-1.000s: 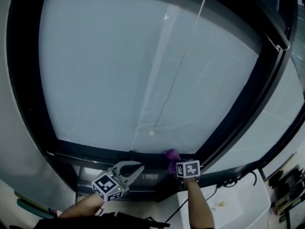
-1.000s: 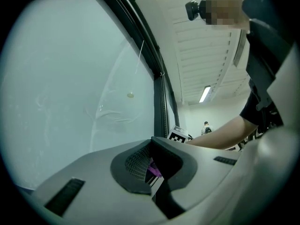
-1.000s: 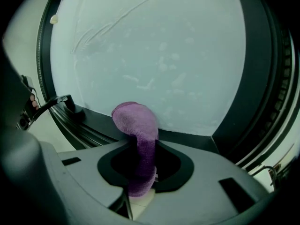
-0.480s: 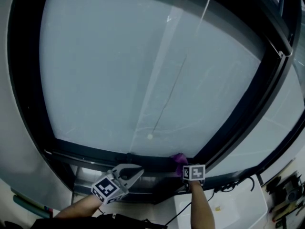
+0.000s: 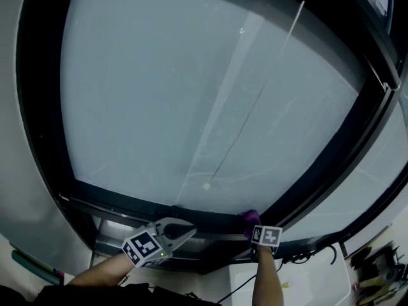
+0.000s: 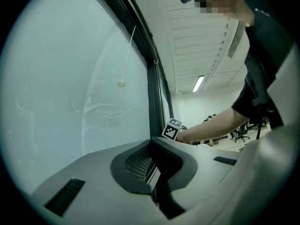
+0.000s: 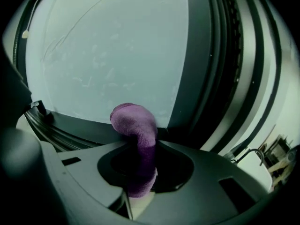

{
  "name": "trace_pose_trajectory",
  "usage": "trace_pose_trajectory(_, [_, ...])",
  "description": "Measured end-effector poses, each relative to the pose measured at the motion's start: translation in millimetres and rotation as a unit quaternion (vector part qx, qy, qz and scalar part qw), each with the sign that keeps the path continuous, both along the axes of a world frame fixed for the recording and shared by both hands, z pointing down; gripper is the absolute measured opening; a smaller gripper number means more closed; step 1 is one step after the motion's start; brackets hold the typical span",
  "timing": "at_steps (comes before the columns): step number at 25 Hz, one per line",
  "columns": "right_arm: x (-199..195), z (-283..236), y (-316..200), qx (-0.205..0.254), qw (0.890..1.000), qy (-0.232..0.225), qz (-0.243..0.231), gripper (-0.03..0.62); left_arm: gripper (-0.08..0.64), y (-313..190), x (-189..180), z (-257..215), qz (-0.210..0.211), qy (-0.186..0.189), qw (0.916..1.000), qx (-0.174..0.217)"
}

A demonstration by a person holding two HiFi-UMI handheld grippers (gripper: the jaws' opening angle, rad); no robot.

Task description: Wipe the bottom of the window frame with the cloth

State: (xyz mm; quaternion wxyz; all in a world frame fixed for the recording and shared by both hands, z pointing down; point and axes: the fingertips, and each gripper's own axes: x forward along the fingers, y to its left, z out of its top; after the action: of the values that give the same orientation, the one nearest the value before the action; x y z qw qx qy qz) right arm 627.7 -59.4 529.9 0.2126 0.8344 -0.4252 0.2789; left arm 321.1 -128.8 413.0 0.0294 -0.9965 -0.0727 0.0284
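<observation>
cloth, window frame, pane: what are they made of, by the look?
Cloth: purple fabric, knit or terry-like, matte. The surface is fuzzy and it curls over softly.
Window frame: dark, smooth, satin finish. The straight ridged profiles suggest painted or anodised metal, but plastic can't be ruled out.
Pane: glass, probably frosted or filmed. It looks pale with faint streaks, and nothing shows through.

The window frame's dark bottom rail point(image 5: 191, 217) carries the purple cloth point(image 5: 250, 217), lying near its right corner.

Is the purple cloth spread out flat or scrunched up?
Scrunched: the purple cloth pokes from the right gripper as a curled roll, jaws shut on it.
</observation>
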Motion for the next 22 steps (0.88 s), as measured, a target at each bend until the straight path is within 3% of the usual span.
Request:
trace_pose_trajectory(9, [16.0, 2.7, 12.9, 0.055, 0.994, -0.06, 0.069, 0.092, 0.0, -2.2, 2.5, 3.3, 0.011, -0.005, 0.9999, 0.008])
trace_pose_trajectory(17, [22.1, 7.6, 33.7, 0.059, 0.991, -0.058, 0.101, 0.092, 0.0, -5.3, 1.9, 2.8, 0.024, -0.004, 0.9996, -0.015])
trace_pose_trajectory(22, [17.1, 10.6, 43.5, 0.061, 0.992, -0.055, 0.095, 0.092, 0.0, -5.5, 2.7, 6.5, 0.019, -0.001, 0.9998, -0.004])
